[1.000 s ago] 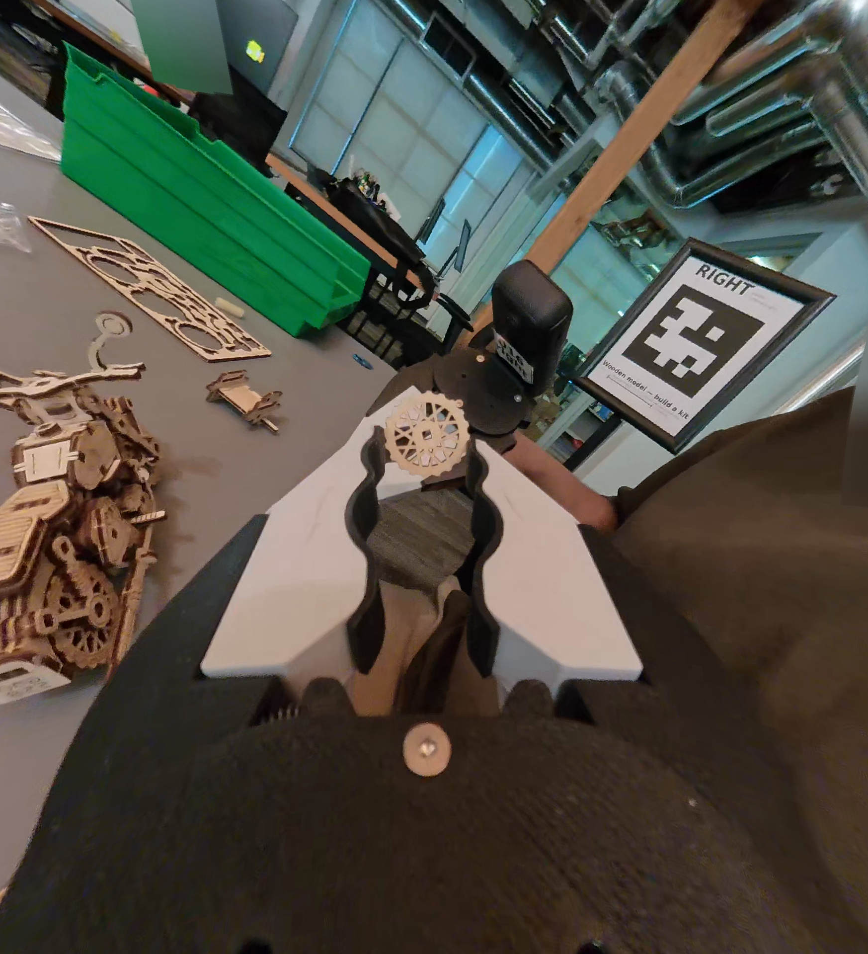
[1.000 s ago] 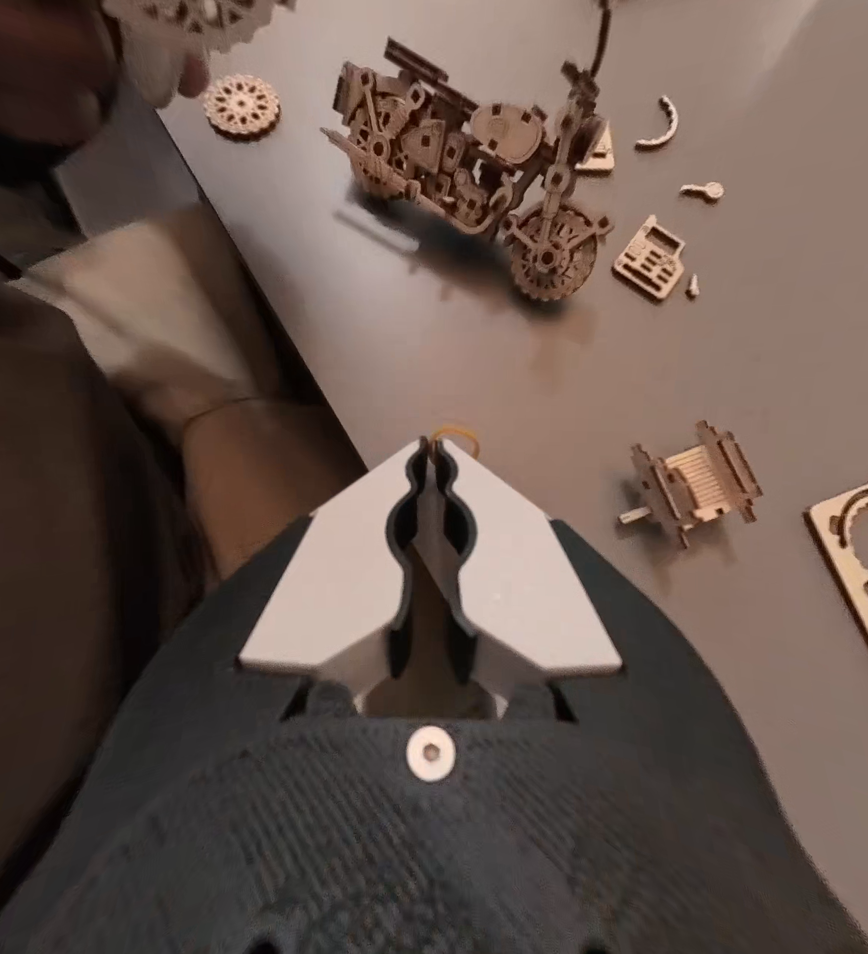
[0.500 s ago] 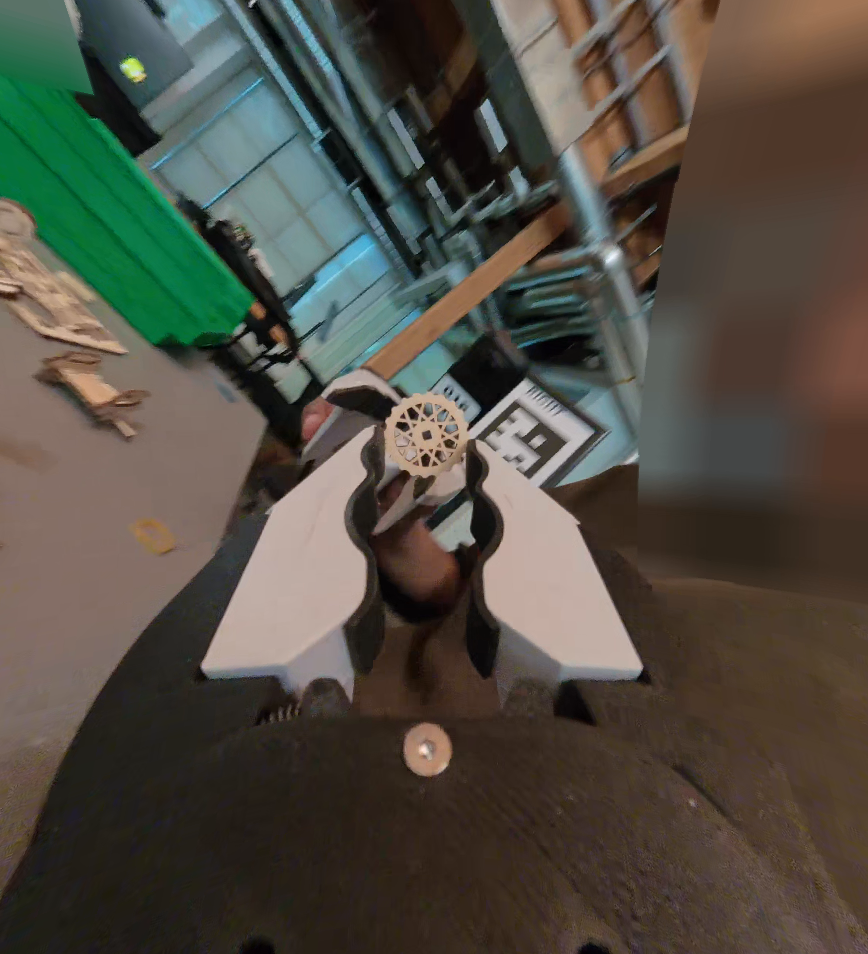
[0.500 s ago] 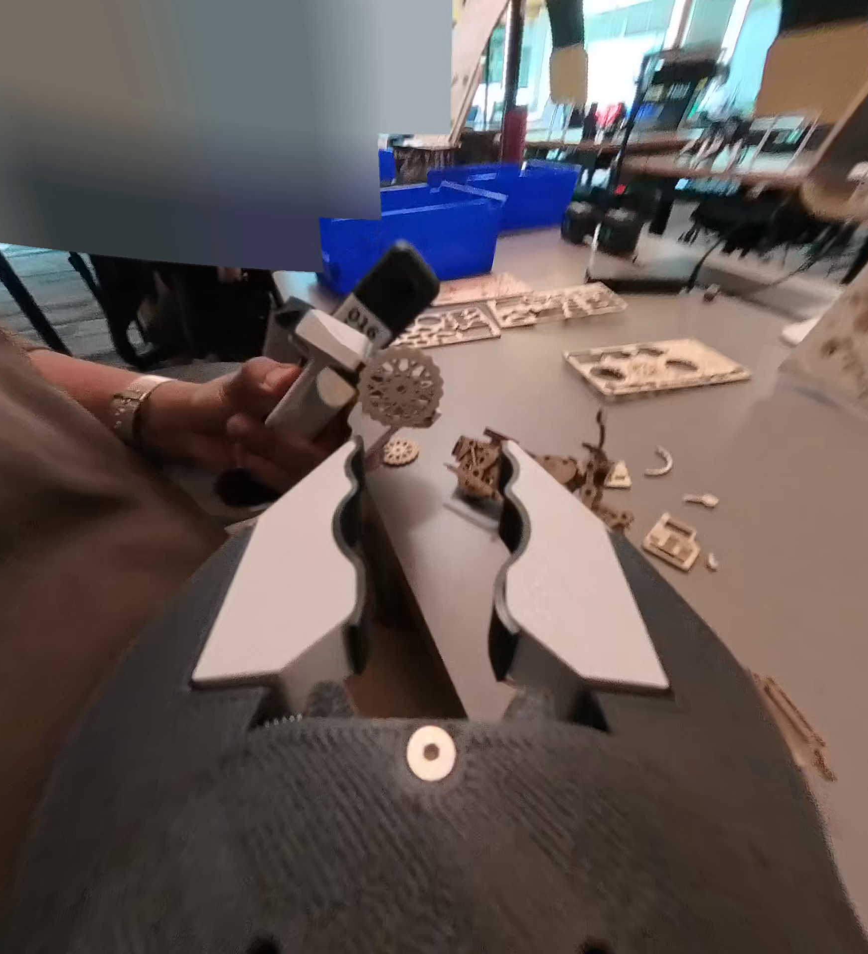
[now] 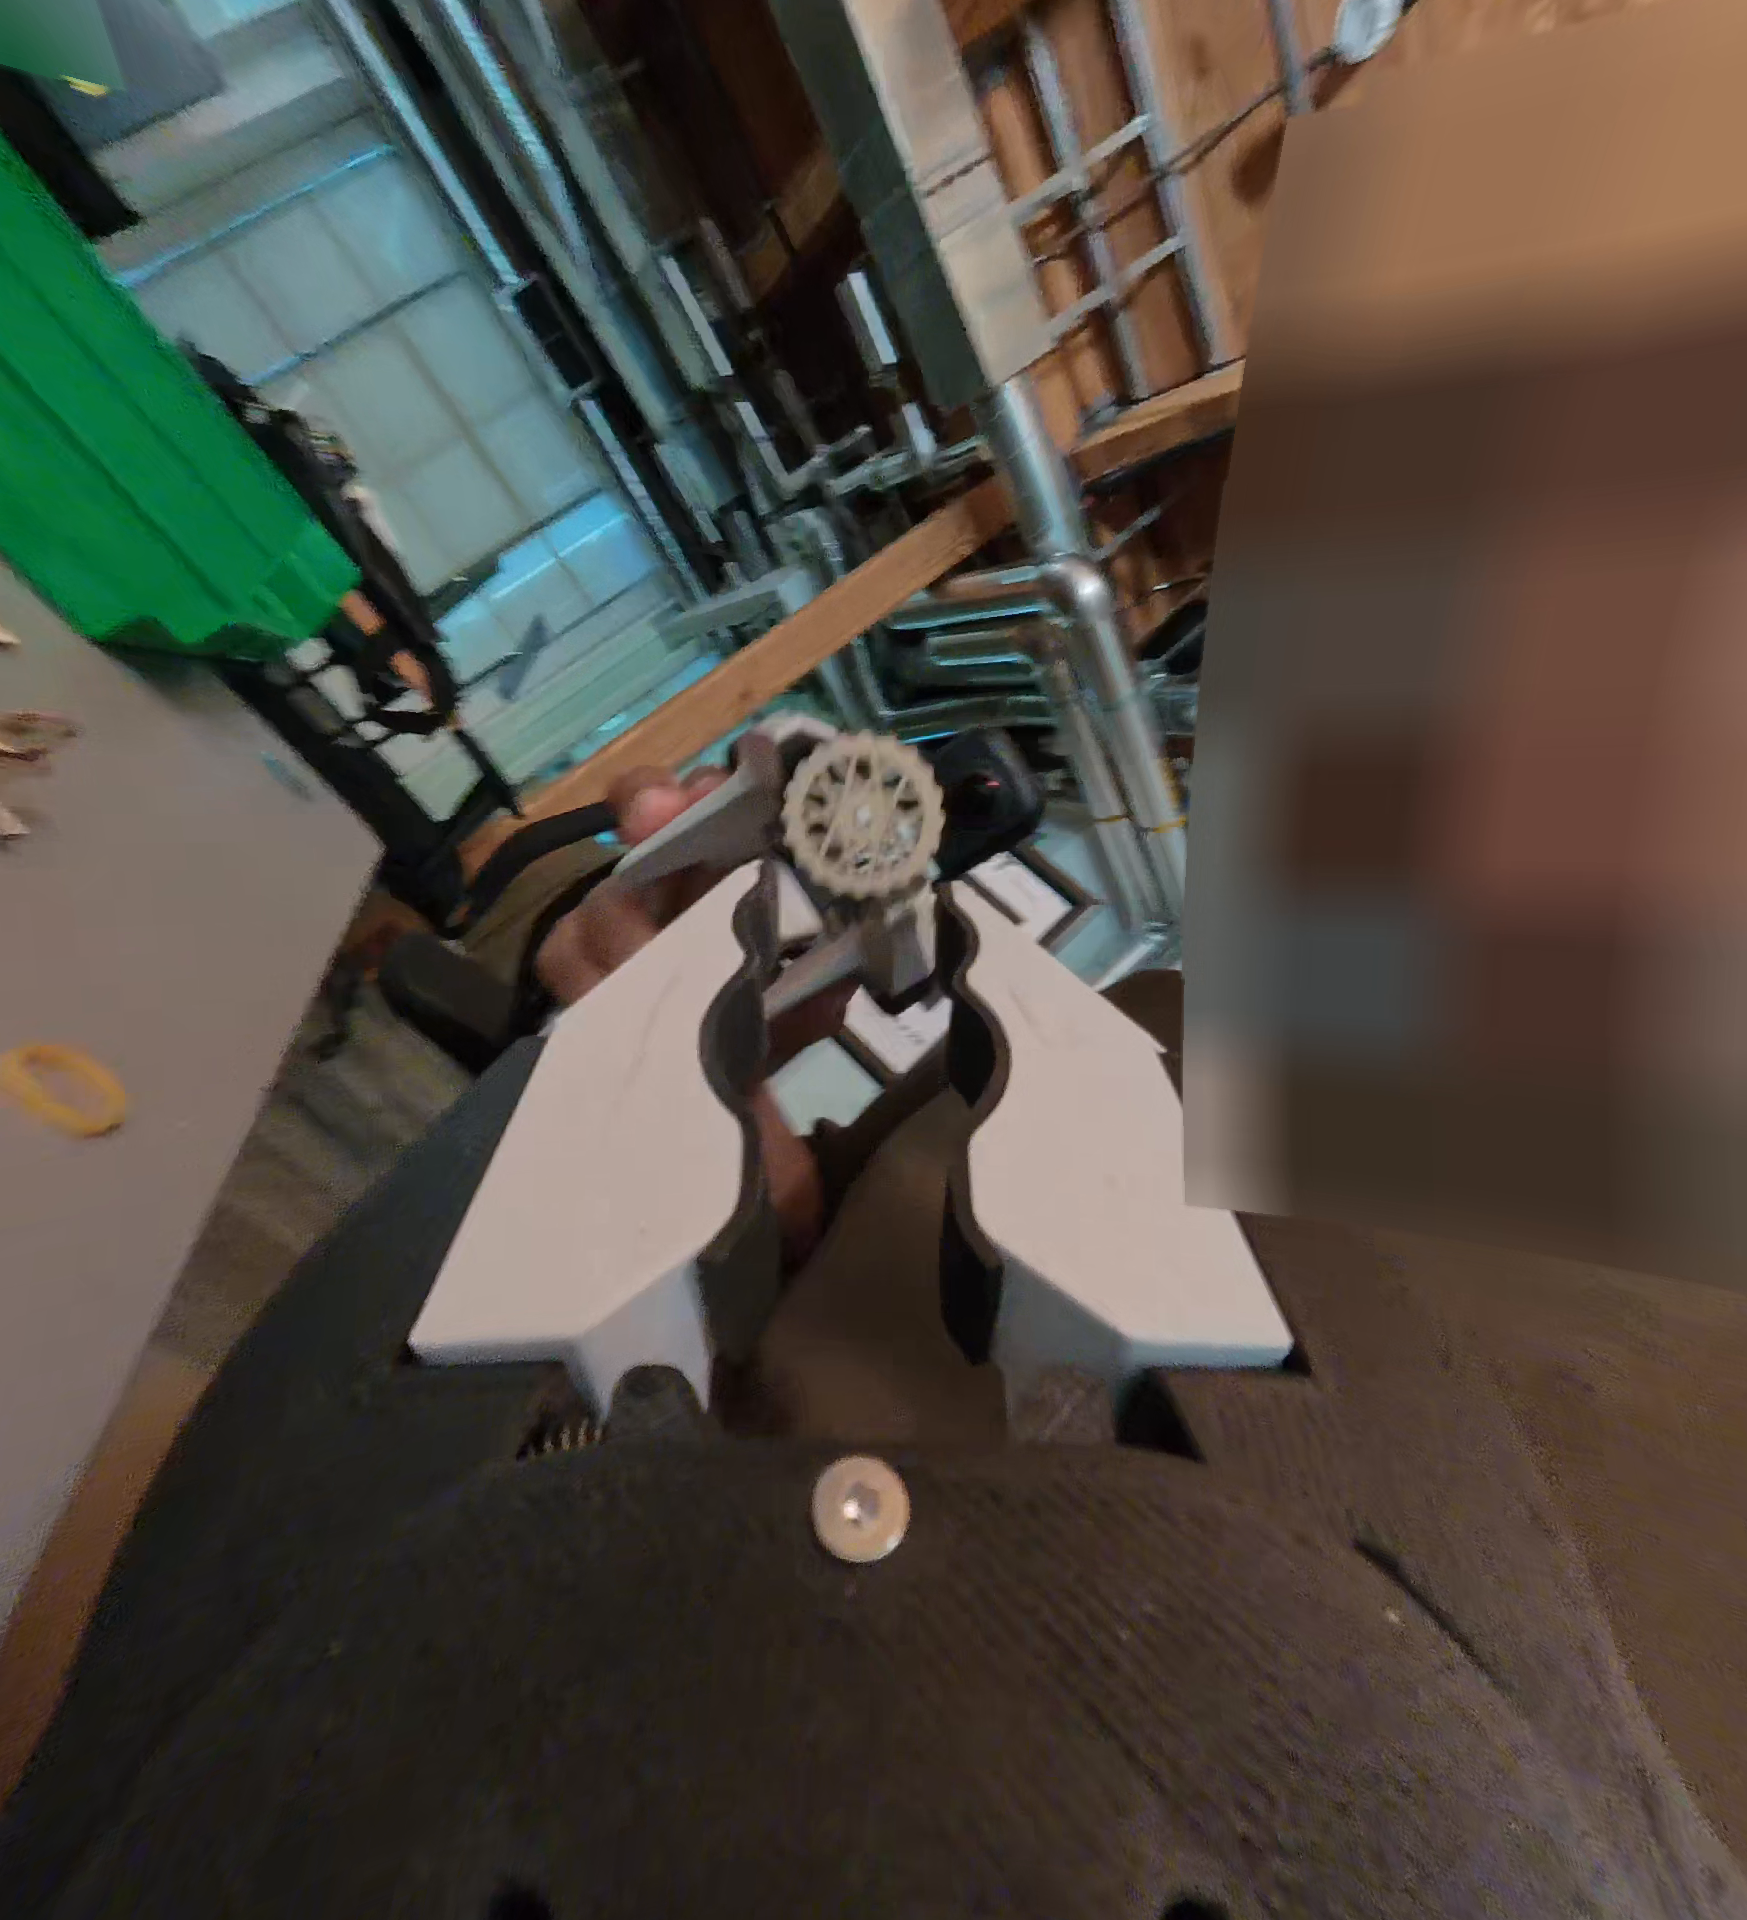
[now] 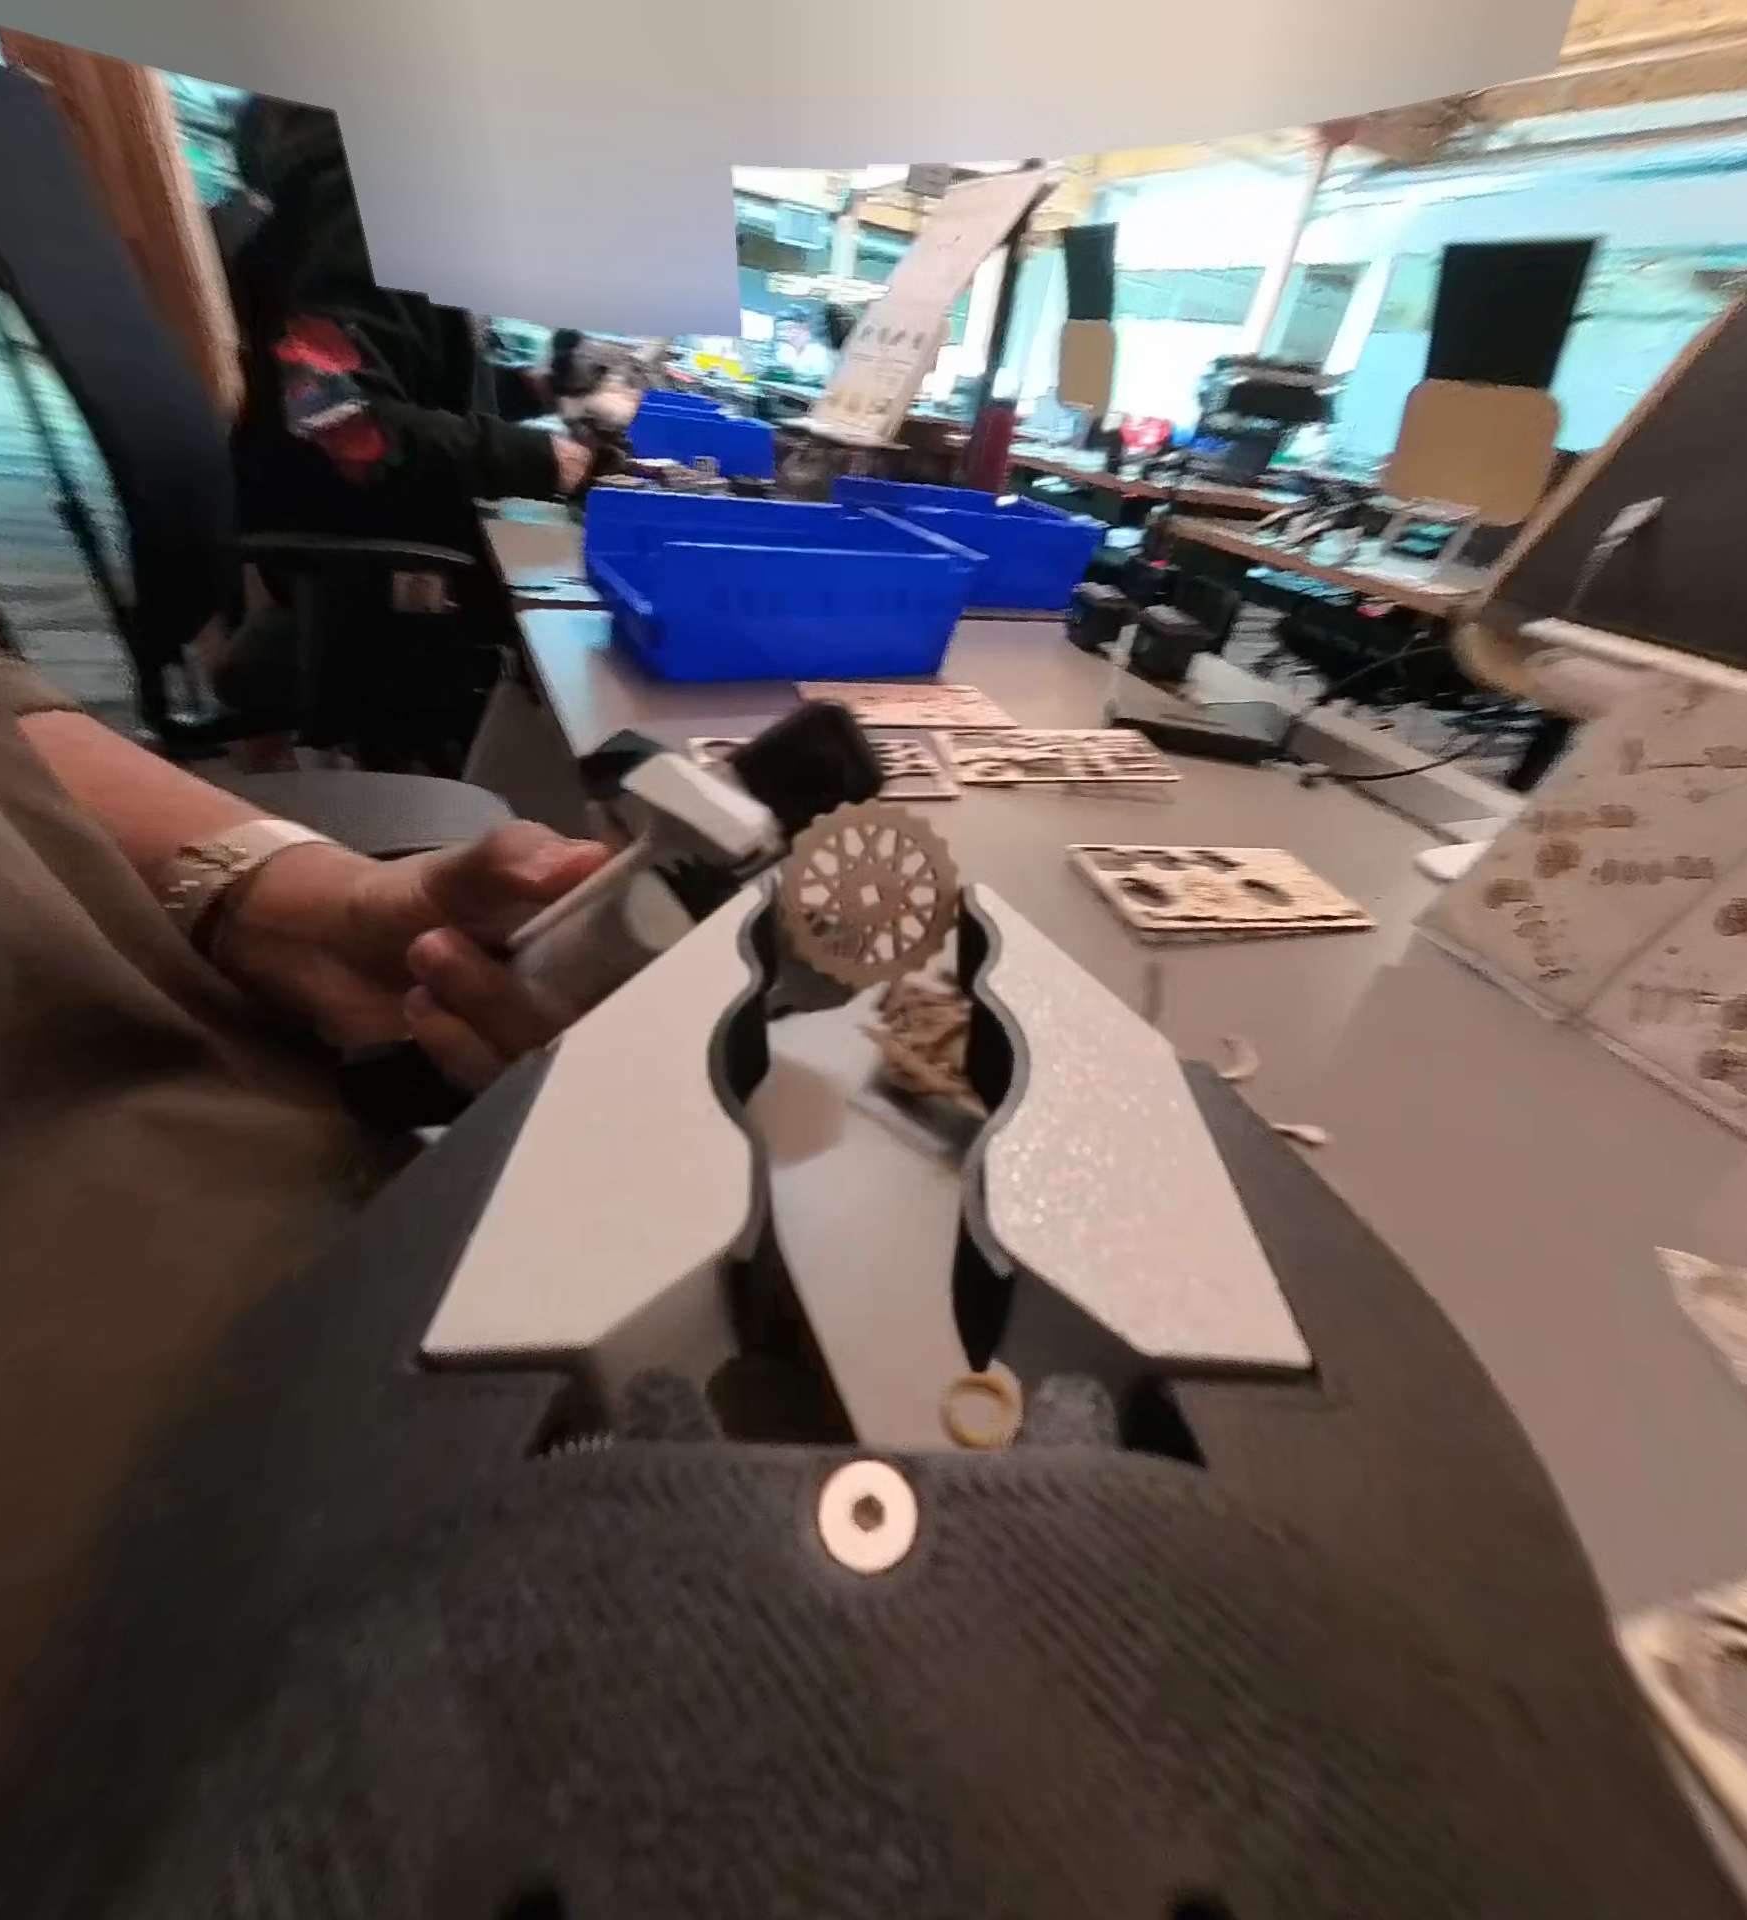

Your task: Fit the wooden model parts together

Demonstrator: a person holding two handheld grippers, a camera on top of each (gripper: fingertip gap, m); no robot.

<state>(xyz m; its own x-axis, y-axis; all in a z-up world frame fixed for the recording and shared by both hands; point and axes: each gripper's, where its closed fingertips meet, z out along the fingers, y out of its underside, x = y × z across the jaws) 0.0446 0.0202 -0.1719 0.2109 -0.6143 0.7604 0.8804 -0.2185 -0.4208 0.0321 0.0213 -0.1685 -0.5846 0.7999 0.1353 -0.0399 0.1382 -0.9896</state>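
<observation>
- The left tool [image 5: 853, 914] is up off the grey desk [image 5: 69, 883], clamped across the rim of the pale round wooden gear wheel [image 5: 864, 821], just as it was a second ago.
- The big change is on the other side. The right tool [image 6: 867, 914], which was closed and low over the desk, has swung up and opened.
- Its two grey fingers now stand apart on either side of the gear wheel. I can't tell whether they touch it.
- So the gear wheel is in mid-air, between both tools, in front of the person.
- My read: this is a hand-over or a re-grip, so the wheel can be turned to suit its seat on the model.
- The part-built brown wooden model [image 6: 926, 1029] lies on the desk beyond, seen through the right tool's gap. The gear wheel is not yet fitted.
- The yellow rubber band [image 5: 58, 1086] lies loose on the desk, near the edge.
- Containers: the green plastic bin [image 5: 69, 416] sits far left in the left wrist view, its inside hidden.
- The blue plastic bins [image 6: 775, 592] stand at the far end of the desk, contents out of sight too.
- Punched-out wooden sheets [image 6: 1212, 894] lie flat to the right.
</observation>
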